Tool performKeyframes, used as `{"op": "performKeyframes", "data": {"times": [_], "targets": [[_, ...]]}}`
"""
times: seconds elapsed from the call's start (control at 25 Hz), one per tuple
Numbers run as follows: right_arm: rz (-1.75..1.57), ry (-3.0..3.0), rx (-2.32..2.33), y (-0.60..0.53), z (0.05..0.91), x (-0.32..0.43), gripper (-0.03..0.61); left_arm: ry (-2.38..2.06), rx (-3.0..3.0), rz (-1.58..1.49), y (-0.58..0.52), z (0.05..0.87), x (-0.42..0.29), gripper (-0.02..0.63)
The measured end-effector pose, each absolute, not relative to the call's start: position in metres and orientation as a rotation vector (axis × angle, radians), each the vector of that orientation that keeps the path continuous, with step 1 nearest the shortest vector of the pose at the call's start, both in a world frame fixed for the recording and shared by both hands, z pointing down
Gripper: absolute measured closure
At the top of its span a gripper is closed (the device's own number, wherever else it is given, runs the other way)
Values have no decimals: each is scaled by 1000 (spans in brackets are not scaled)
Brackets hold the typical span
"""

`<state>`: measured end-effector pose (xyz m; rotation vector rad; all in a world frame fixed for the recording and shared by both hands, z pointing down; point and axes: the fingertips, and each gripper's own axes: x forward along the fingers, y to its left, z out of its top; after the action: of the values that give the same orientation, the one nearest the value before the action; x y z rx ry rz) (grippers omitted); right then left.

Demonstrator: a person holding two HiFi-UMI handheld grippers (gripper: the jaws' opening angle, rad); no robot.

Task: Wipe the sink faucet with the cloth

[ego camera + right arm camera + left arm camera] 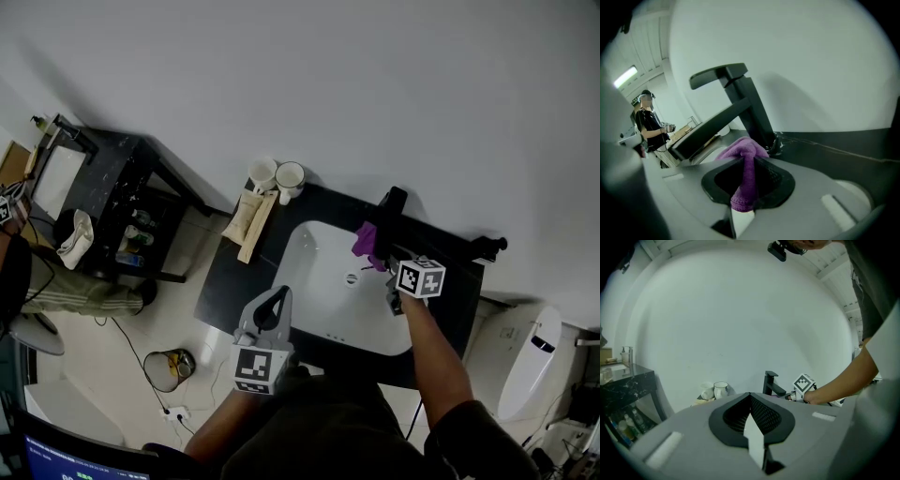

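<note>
A black faucet (389, 217) stands at the back of a white sink (319, 281) set in a black counter. My right gripper (392, 277) is shut on a purple cloth (365, 241), which hangs against the faucet's left side. In the right gripper view the purple cloth (744, 173) bunches out of the jaws just in front of the faucet's (740, 105) column and under its spout. My left gripper (274, 309) hovers over the counter's front left edge, jaws shut and holding nothing. From the left gripper view the faucet (770, 383) shows far ahead.
Two white mugs (277, 175) and a folded beige cloth (250, 220) sit at the counter's back left corner. A black shelf unit (122, 208) stands left of the counter, a small bin (169, 368) on the floor. A toilet (528, 361) is at the right.
</note>
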<state>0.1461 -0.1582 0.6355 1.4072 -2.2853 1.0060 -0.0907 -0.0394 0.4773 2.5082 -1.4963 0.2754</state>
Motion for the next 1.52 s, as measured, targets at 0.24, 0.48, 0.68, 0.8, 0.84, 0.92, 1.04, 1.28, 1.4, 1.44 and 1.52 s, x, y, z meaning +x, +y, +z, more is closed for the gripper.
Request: {"op": "performKeyframes", "data": {"times": [0.24, 0.48, 0.68, 0.8, 0.84, 0.92, 1.04, 1.28, 1.4, 1.44, 1.52], "targets": [[1129, -2334, 1544, -118, 616, 119, 518, -1410, 2574, 231, -51, 471, -81, 597], [1328, -2311, 1733, -114, 611, 85, 518, -1351, 2616, 225, -60, 469, -88, 597], [1564, -2282, 1992, -119, 593, 68, 520, -1313, 2641, 222, -64, 468, -98, 597], [1695, -2225, 2235, -134, 579, 71, 520, -1296, 2659, 226, -67, 467, -105, 597], [1735, -2190, 2315, -139, 576, 73, 520, -1292, 2663, 229, -68, 467, -107, 597], [1810, -2106, 2463, -150, 574, 76, 520, -1286, 2668, 234, -69, 467, -113, 597], [1878, -2009, 2621, -163, 573, 79, 520, -1282, 2672, 237, -70, 467, -121, 597], [1726, -1837, 2912, -184, 563, 99, 520, -1282, 2659, 229, -71, 467, -134, 597], [1712, -1773, 3026, -194, 558, 105, 522, -1287, 2652, 256, -72, 475, -145, 597], [1708, -1749, 3054, -196, 557, 106, 522, -1288, 2647, 263, -72, 477, -147, 597], [1698, -1705, 3105, -196, 555, 112, 522, -1285, 2642, 262, -71, 479, -148, 597]]}}
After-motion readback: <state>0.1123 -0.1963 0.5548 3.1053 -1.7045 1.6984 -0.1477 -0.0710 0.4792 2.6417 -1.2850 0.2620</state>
